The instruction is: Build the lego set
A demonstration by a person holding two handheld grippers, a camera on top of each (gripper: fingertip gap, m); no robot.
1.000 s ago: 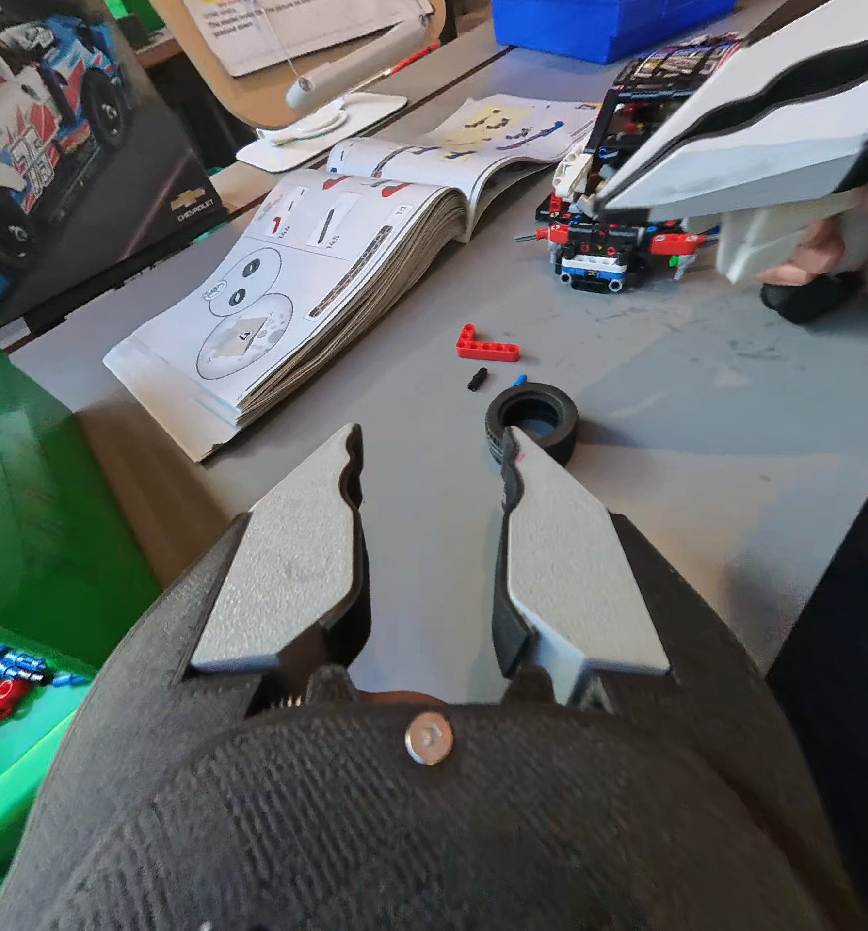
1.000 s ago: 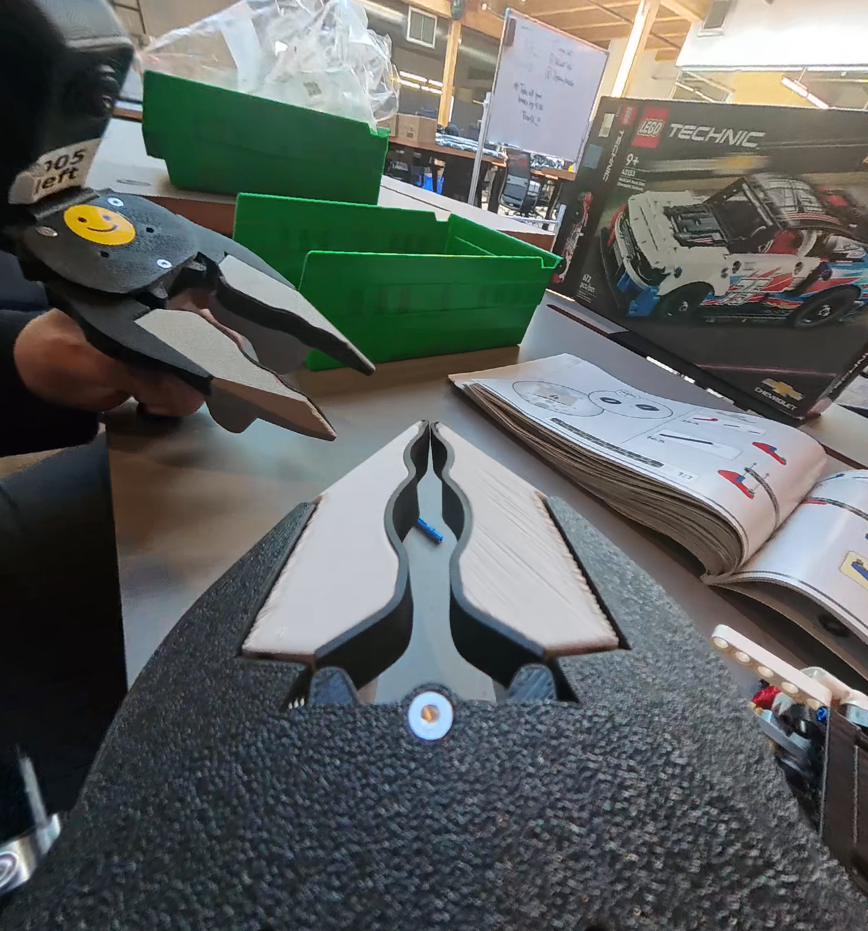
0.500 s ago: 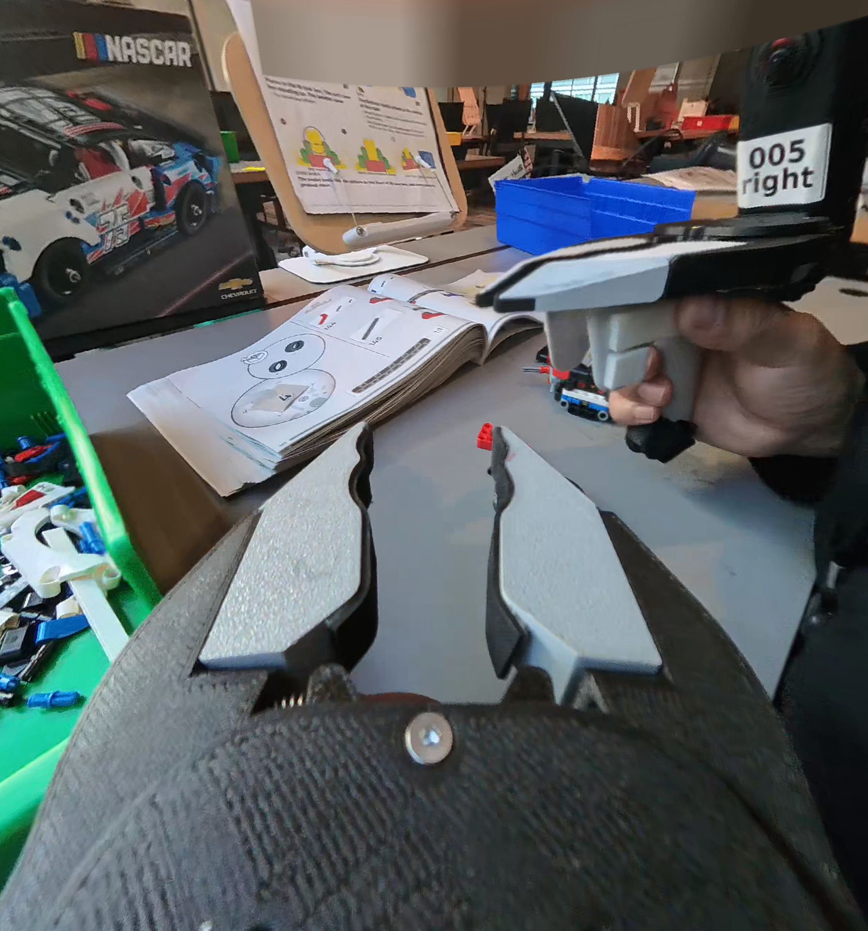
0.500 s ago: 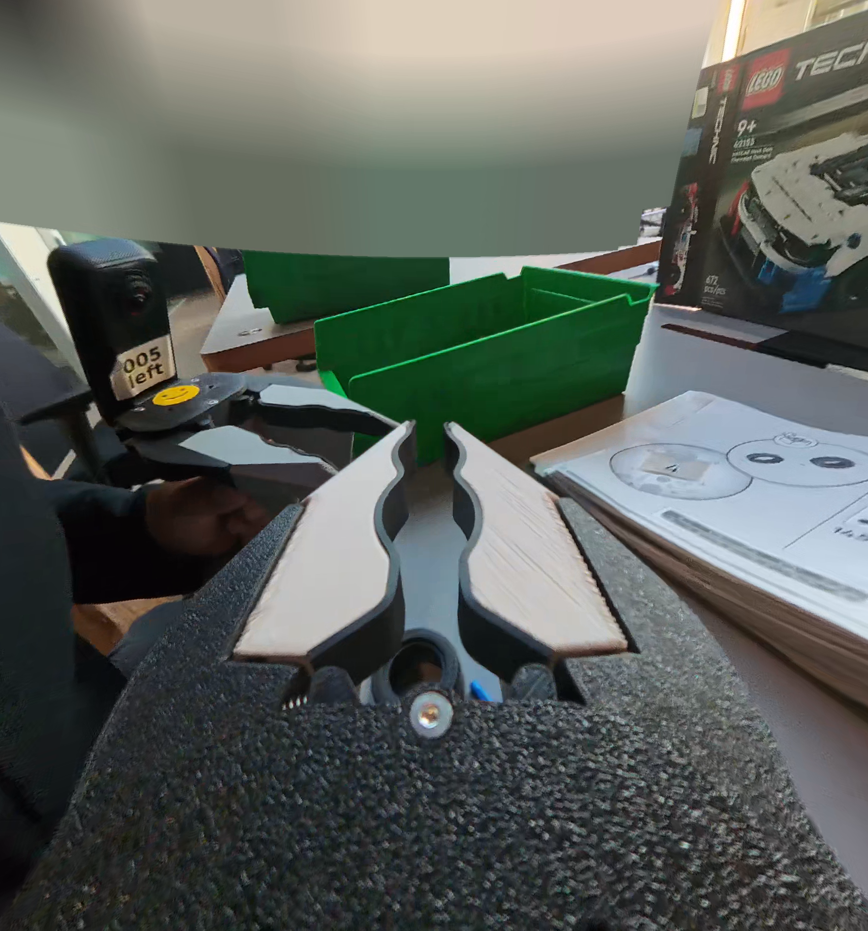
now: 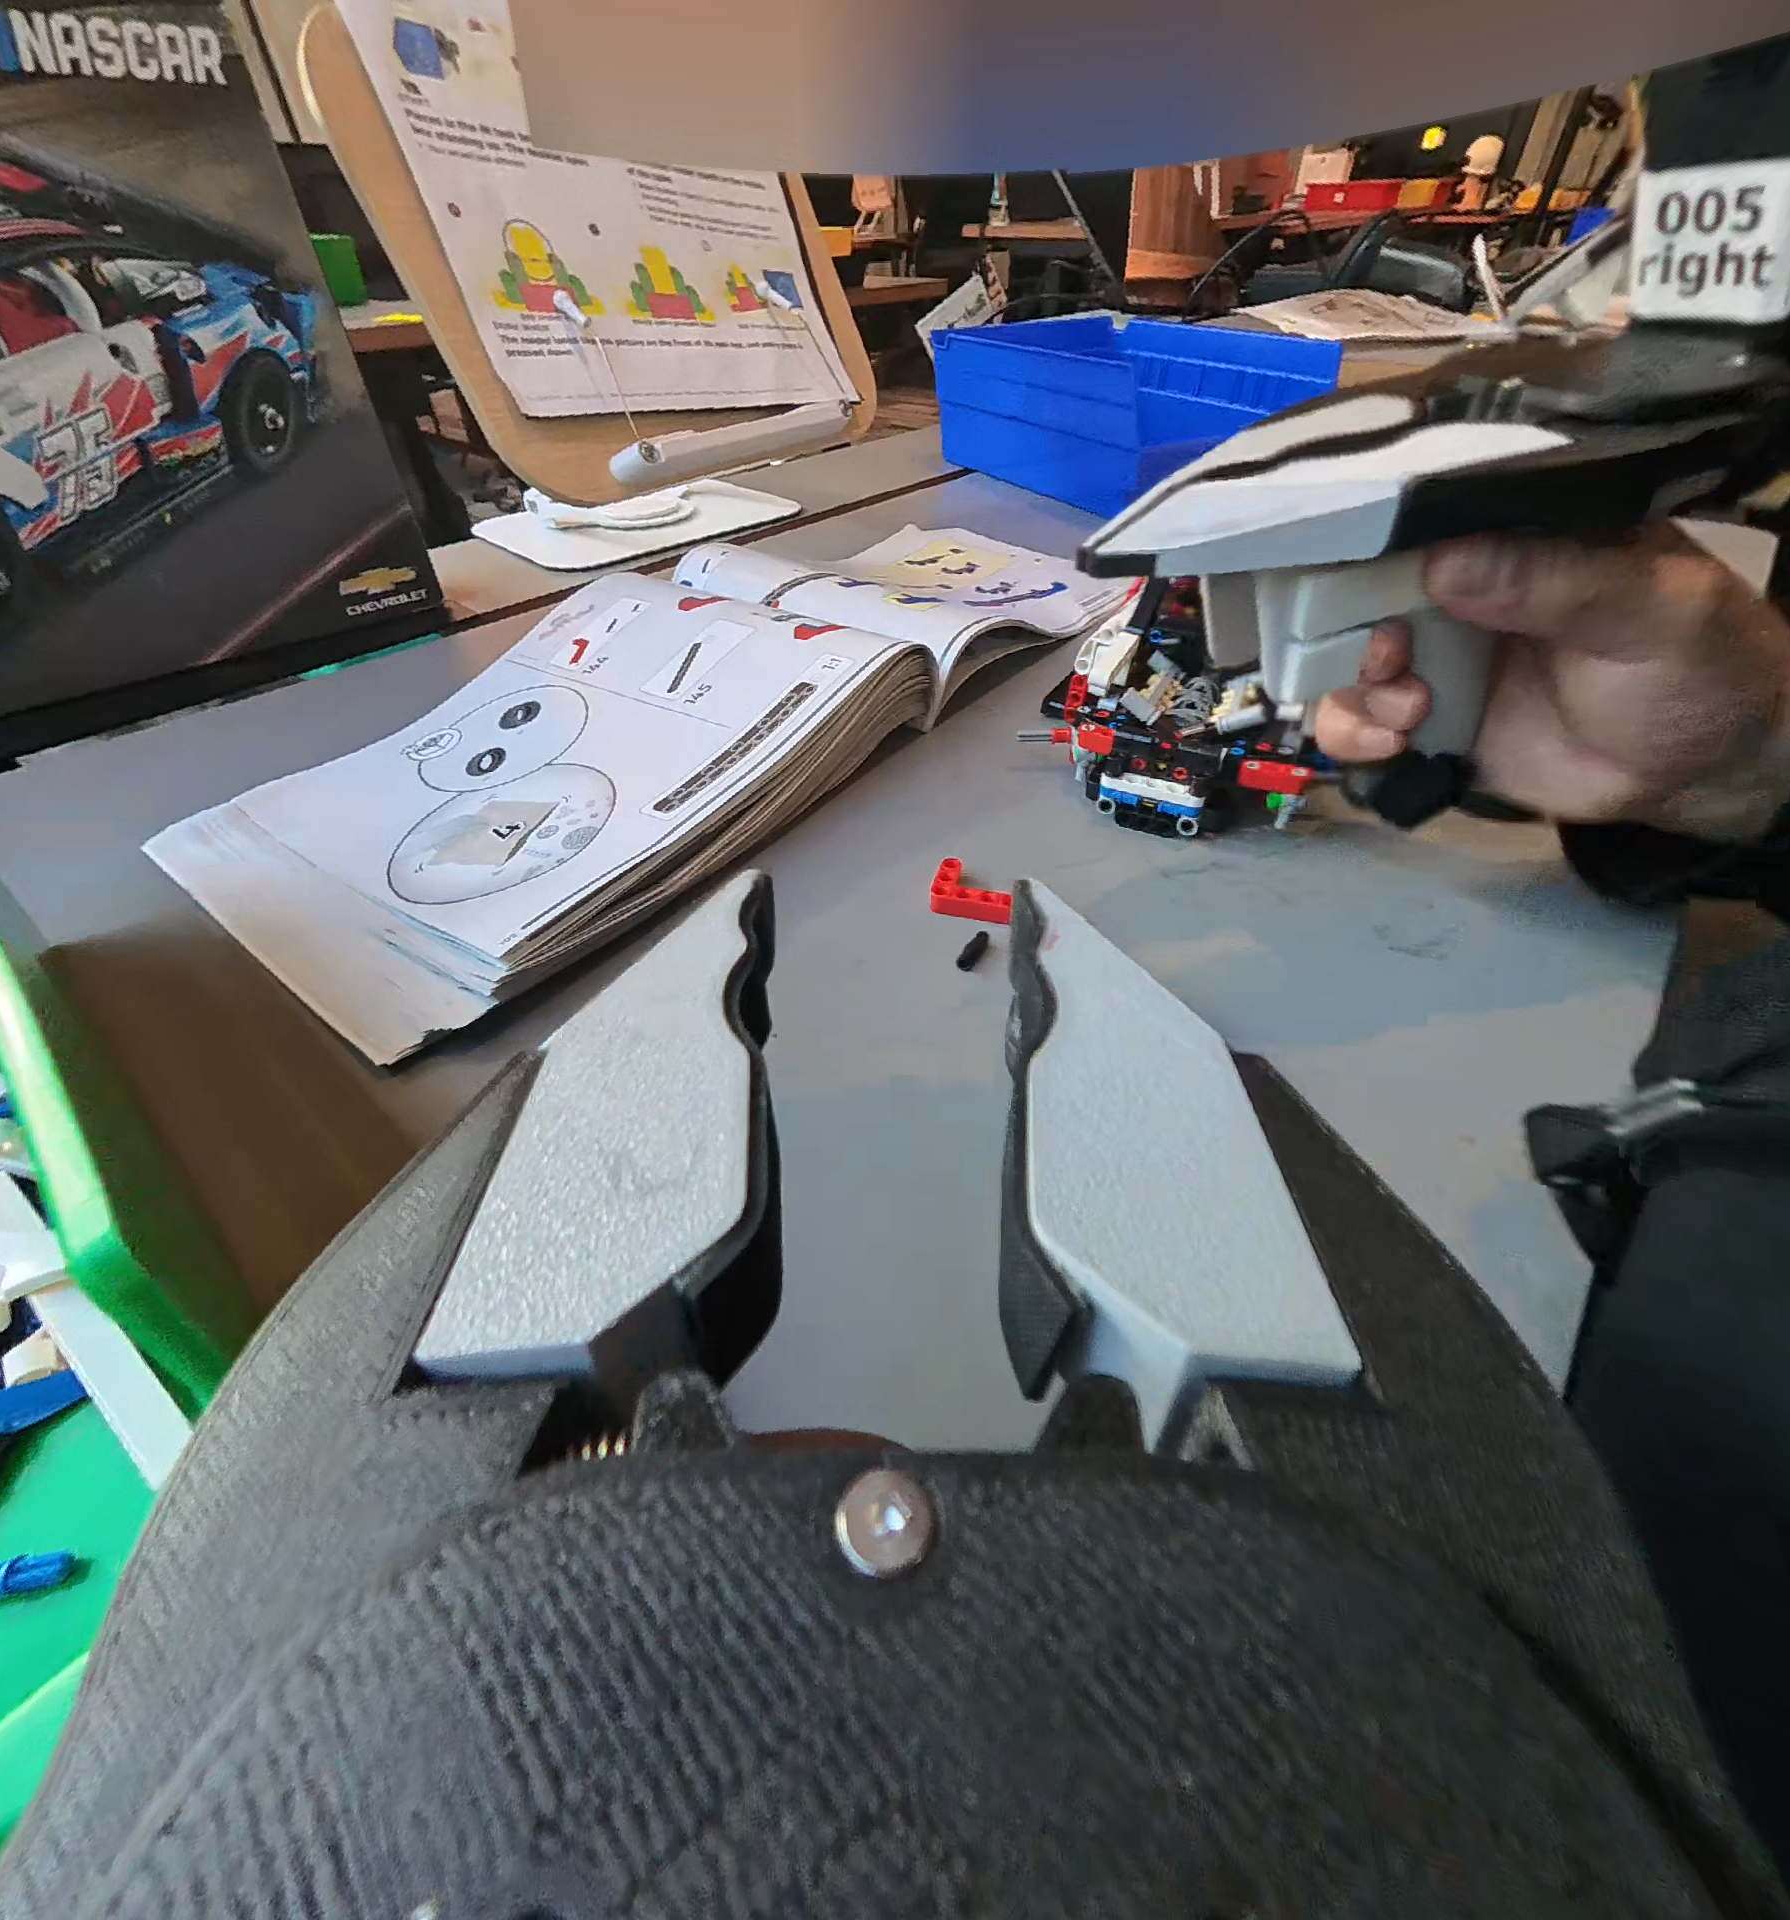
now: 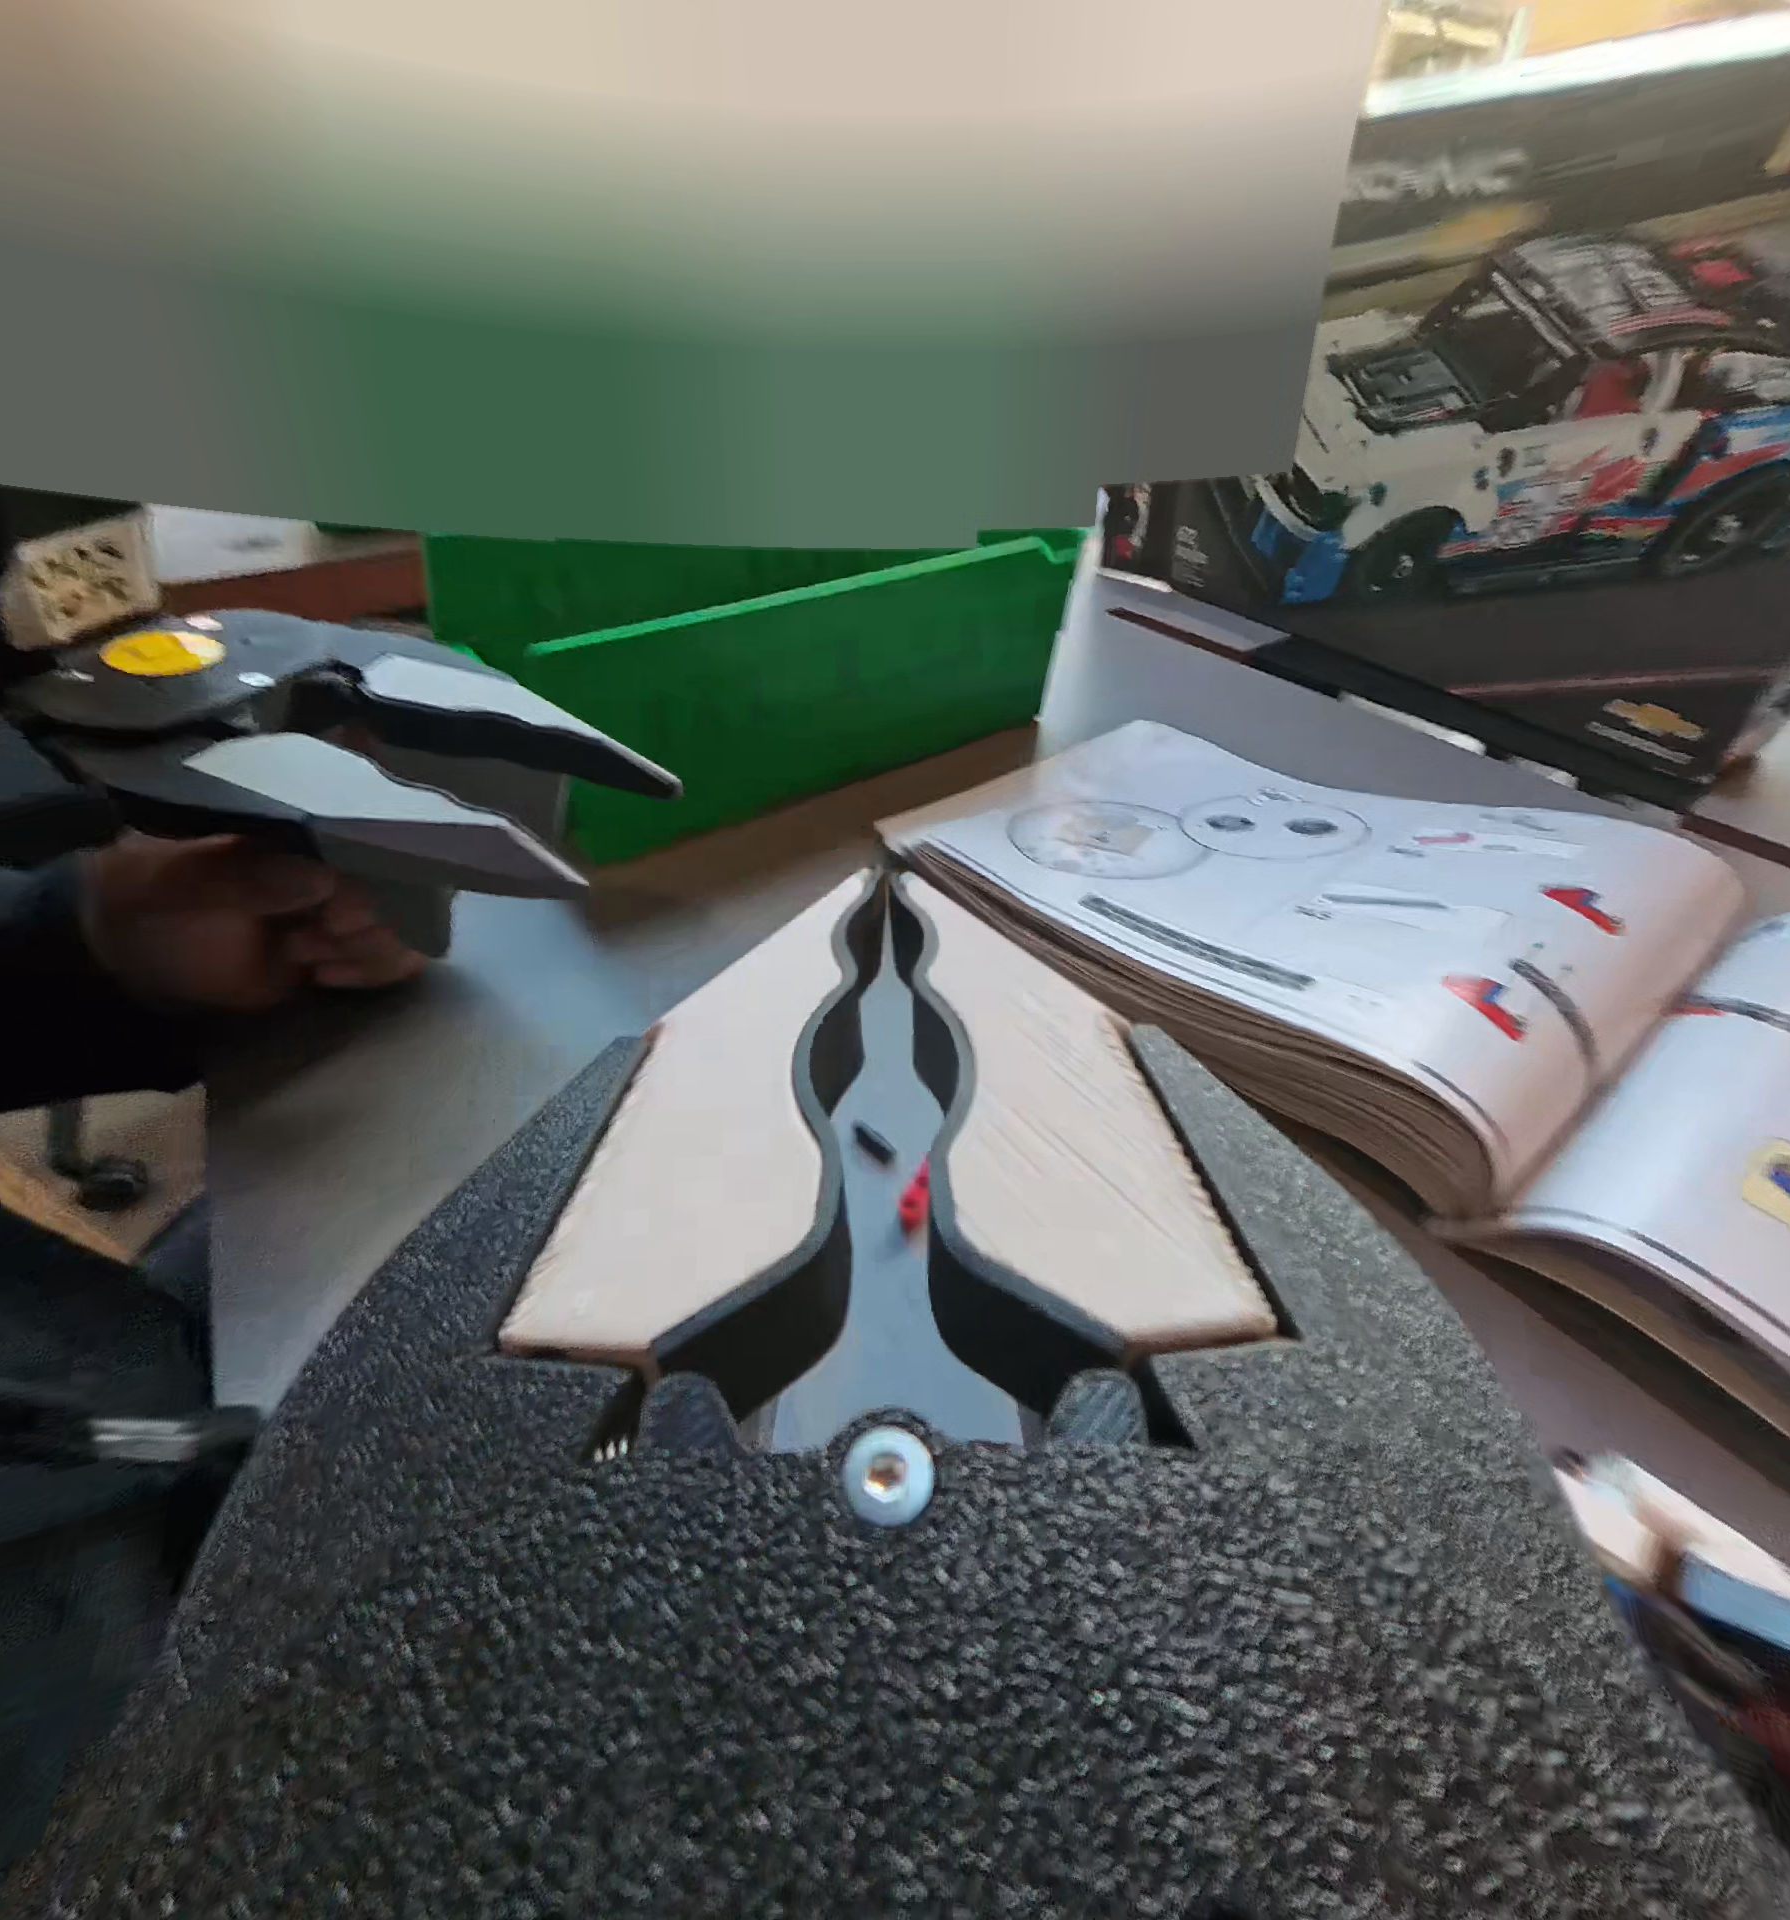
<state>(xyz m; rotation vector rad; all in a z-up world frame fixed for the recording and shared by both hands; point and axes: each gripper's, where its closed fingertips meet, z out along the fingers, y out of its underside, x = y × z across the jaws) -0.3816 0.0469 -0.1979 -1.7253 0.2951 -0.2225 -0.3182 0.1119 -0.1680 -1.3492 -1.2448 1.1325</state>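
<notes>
Above grey table (image 5: pixel 1390 997) | left tool (image 5: pixel 886 914) parted, empty | right tool (image 6: pixel 886 883) tips together, empty

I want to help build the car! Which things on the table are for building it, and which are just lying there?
For building: red L-shaped piece, small black pin, half-built car, open instruction book, green bin of loose parts.

Just lying about: blue bin, set's box, paper sheet on a stand.

Left wrist view low over the counter (image 5: pixel 1338 997), facing the instruction booklet (image 5: pixel 600 769) at 11 o'clock, right wrist view facing back across it, booklet at 2 o'clock, shared: booklet, red L-piece (image 5: pixel 958 891), black pin (image 5: pixel 971 950).
</notes>
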